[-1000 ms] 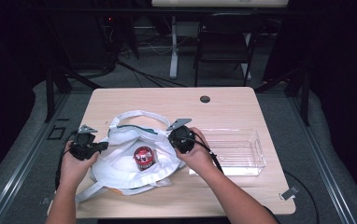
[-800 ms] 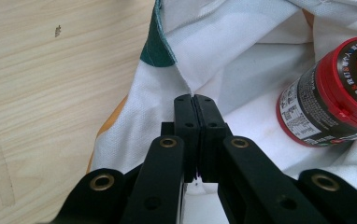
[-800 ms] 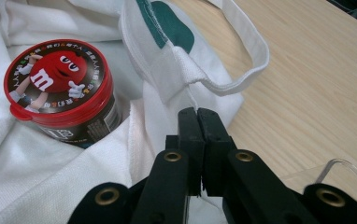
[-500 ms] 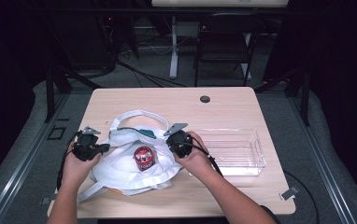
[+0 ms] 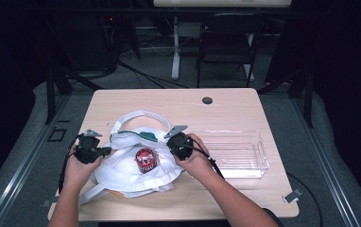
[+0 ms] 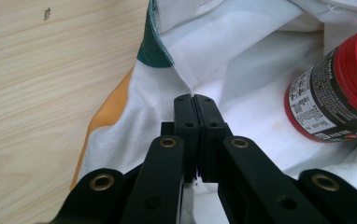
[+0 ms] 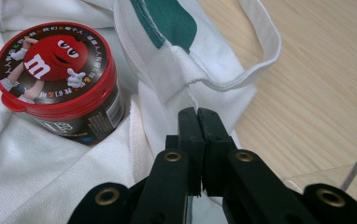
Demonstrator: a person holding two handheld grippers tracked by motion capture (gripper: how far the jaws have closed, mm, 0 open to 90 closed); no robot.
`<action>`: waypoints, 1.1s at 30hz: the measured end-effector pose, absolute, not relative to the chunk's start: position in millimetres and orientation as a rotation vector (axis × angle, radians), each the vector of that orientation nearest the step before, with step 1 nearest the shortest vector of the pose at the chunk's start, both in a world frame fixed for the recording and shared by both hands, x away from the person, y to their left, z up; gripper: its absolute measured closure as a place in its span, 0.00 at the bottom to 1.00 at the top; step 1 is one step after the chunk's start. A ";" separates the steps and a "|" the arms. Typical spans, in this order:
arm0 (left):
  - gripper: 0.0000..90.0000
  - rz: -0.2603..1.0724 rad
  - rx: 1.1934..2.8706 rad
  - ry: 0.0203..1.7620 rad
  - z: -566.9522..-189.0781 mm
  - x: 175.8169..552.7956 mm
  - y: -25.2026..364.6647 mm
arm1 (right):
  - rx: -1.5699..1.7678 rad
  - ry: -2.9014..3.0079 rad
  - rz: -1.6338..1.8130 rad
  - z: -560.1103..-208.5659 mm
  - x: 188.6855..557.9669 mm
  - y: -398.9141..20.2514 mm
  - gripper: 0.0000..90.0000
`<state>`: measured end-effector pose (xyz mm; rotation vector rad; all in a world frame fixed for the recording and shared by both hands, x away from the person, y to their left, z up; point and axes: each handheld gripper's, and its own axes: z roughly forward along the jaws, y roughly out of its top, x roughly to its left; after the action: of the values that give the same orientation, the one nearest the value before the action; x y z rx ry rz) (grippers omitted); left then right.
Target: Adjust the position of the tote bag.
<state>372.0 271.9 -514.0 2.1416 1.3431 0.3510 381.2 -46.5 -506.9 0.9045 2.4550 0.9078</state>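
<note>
White cloth bag on the tabletop; my left claw and right claw both pinch its rim. Red can sits inside; clear tray unused. Probably midway.

A dark chair and white desk leg stand on grey floor.

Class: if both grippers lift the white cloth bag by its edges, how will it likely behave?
The white cloth bag lies creased, so it would probably sag between the left gripper and right gripper. The red-lidded candy tub on it may tip or roll.
</note>
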 end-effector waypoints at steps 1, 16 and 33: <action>0.99 0.350 2.143 1.343 -514.3 372.1 272.0 | 0.906 2.457 0.906 -507.2 381.4 -46.3 0.99; 0.99 0.327 2.136 1.349 -517.5 372.5 273.4 | 0.887 2.487 0.876 -512.5 380.2 -41.5 0.99; 0.86 0.340 2.070 1.335 -510.4 368.5 278.0 | 0.863 2.487 0.898 -512.6 376.1 -41.2 0.96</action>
<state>368.5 278.0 -510.4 2.0700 1.3350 0.3403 376.1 -41.2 -512.6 0.8628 2.4875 0.8975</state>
